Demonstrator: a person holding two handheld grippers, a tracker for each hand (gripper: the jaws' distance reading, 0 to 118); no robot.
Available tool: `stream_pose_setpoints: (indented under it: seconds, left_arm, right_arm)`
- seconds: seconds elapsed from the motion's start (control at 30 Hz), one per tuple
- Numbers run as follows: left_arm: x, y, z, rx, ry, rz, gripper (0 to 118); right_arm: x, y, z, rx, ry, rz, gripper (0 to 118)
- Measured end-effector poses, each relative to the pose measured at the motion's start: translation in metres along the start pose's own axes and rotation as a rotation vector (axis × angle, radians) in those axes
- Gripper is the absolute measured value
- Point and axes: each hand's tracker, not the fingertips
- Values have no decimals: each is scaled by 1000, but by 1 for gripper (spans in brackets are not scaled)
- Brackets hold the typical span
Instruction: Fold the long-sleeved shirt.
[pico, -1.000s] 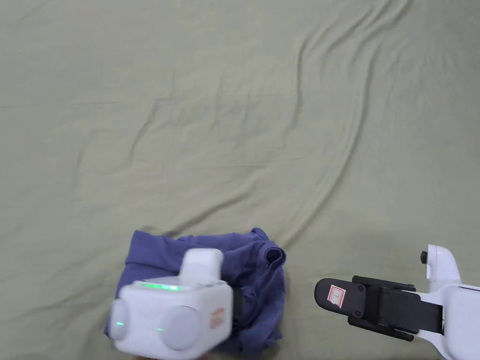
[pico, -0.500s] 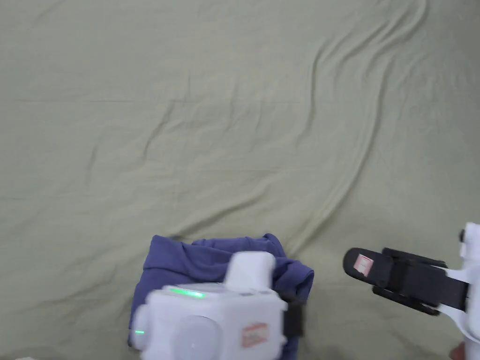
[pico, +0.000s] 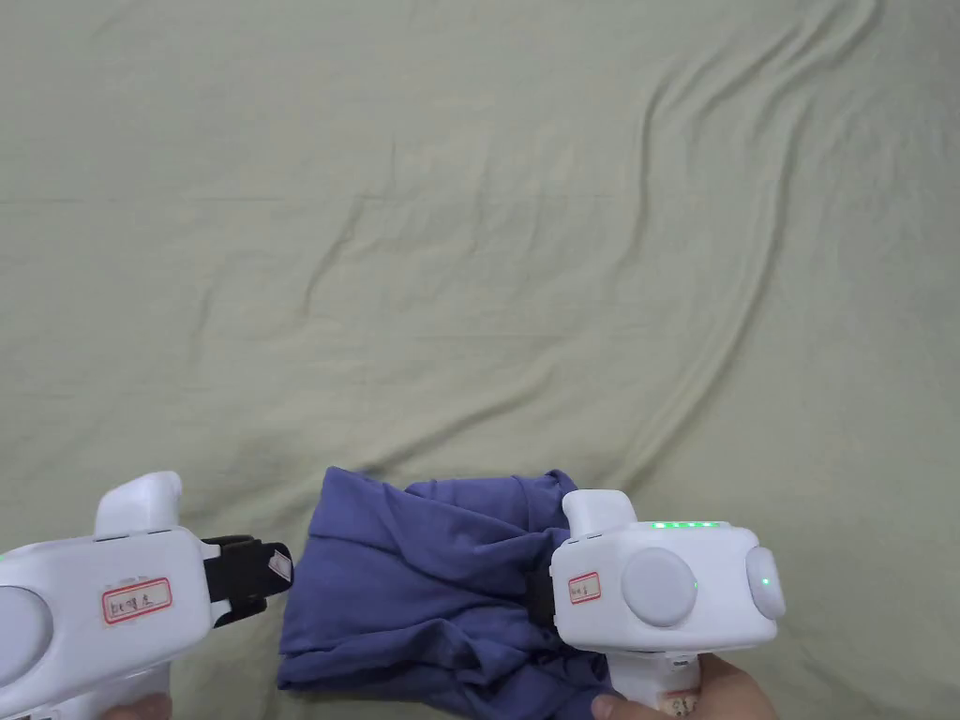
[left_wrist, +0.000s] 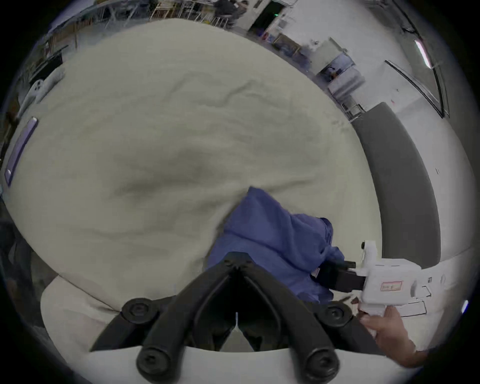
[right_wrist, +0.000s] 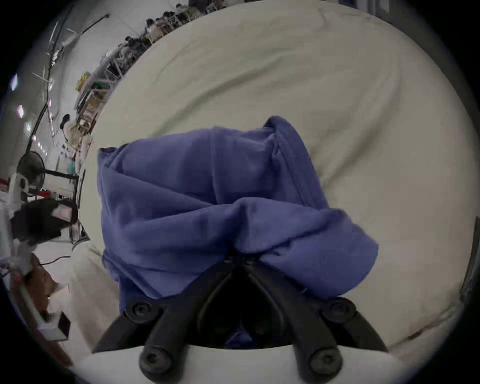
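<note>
The blue long-sleeved shirt (pico: 422, 581) lies crumpled in a rough bundle on the pale green sheet, near the front edge. My right gripper (pico: 536, 600) points left into the bundle's right side. In the right gripper view the jaws (right_wrist: 240, 257) are shut, with bunched shirt (right_wrist: 194, 194) cloth pinched between the tips. My left gripper (pico: 277, 569) sits just off the shirt's left edge and points right. Its jaws (left_wrist: 235, 262) are shut with no cloth between them, in front of the shirt (left_wrist: 272, 233). A hand holds each gripper.
The wrinkled green sheet (pico: 469, 234) spreads wide behind and to both sides of the shirt. The bed's rounded edge and a grey floor strip (left_wrist: 402, 181) lie to the right. A standing fan (right_wrist: 31, 169) and room clutter are far off.
The left gripper came off the top of the shirt and drew back to its left edge. The right gripper moved in from the right and shut on the shirt's right side.
</note>
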Motion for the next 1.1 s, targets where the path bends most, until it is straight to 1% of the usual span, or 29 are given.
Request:
stream_pose_setpoints:
  seconds: [0.1, 0.13, 0.17, 0.2, 0.23, 0.27, 0.3, 0.33, 0.4, 0.43, 0.47, 0.5, 0.53, 0.57, 0.6, 0.7, 0.77, 0.83, 0.87, 0.9, 0.97, 1.0, 1.03, 1.1]
  left_arm:
    - [4, -2, -6, -8, 0, -7, 0]
    - [4, -1, -9, -8, 2, 1, 0]
    - [1, 1, -12, -11, -4, 14, 5]
    - [0, 3, -16, -17, -20, 25, 43]
    - [0, 4, -22, -33, -32, 45, 102]
    - [0, 4, -35, -92, -45, 64, 118]
    - [-1, 3, -31, -49, -106, 33, 117]
    - [1, 1, -37, -100, -109, 100, 118]
    - [5, -5, -52, -185, -162, 163, 116]
    - [-14, 6, -67, -198, -179, 171, 108]
    - [-14, 6, -71, -191, -183, 153, 72]
    - [-8, 6, -71, -170, -125, 75, 14]
    - [3, 4, -70, -136, -42, -27, 7]
    - [16, -9, -68, -112, -51, -87, 7]
    - [23, -12, -70, -167, -84, -111, 7]
    - [25, -13, -62, -150, -120, -99, 7]
    - [19, -6, -49, -122, -96, -113, 7]
    - [12, 3, -33, -56, -52, -126, 7]
    - [6, 8, -24, -40, -26, -137, 7]
    - [0, 13, -15, -27, -36, -124, 7]
    - [-14, 25, 3, 29, 5, -110, 7]
    - [-21, 31, 10, 27, 14, -107, 7]
    - [-30, 38, 18, 53, 62, -105, 7]
    - [-56, 55, 31, 76, 159, -93, 7]
  right_arm:
    - [6, -4, -3, 9, 11, 30, 3]
    - [9, -5, -2, 14, 30, 19, 3]
    - [13, -6, -1, 17, 60, -22, 3]
    - [17, -6, -1, 16, 78, -46, 3]
    - [20, -6, -1, 15, 84, -47, 3]
    - [22, -6, -1, 15, 94, -51, 3]
    - [24, -6, -1, 15, 103, -55, 3]
    - [25, -6, -1, 15, 110, -58, 3]
    - [26, -7, -1, 15, 121, -60, 3]
    - [27, -6, -1, 13, 124, -60, 3]
    - [27, -5, -2, 9, 127, -61, 3]
    - [28, -5, -2, 6, 130, -63, 3]
    - [27, -4, -2, 3, 132, -66, 3]
    - [27, -4, -2, 1, 134, -71, 3]
    - [28, -4, -2, 0, 135, -74, 3]
    - [28, -4, -1, 0, 140, -80, 3]
    - [30, -2, 3, -7, 151, -97, 3]
    - [27, 0, 13, -11, 162, -92, 3]
    - [24, 0, 22, 13, 190, -80, 3]
    - [19, 0, 32, 62, 237, -69, 3]
    - [2, 1, 52, 130, 265, -35, 3]
    - [-10, 4, 58, 146, 277, -4, 3]
    - [-23, 8, 62, 155, 279, 27, 3]
    - [-62, 18, 65, 170, 239, 84, 3]
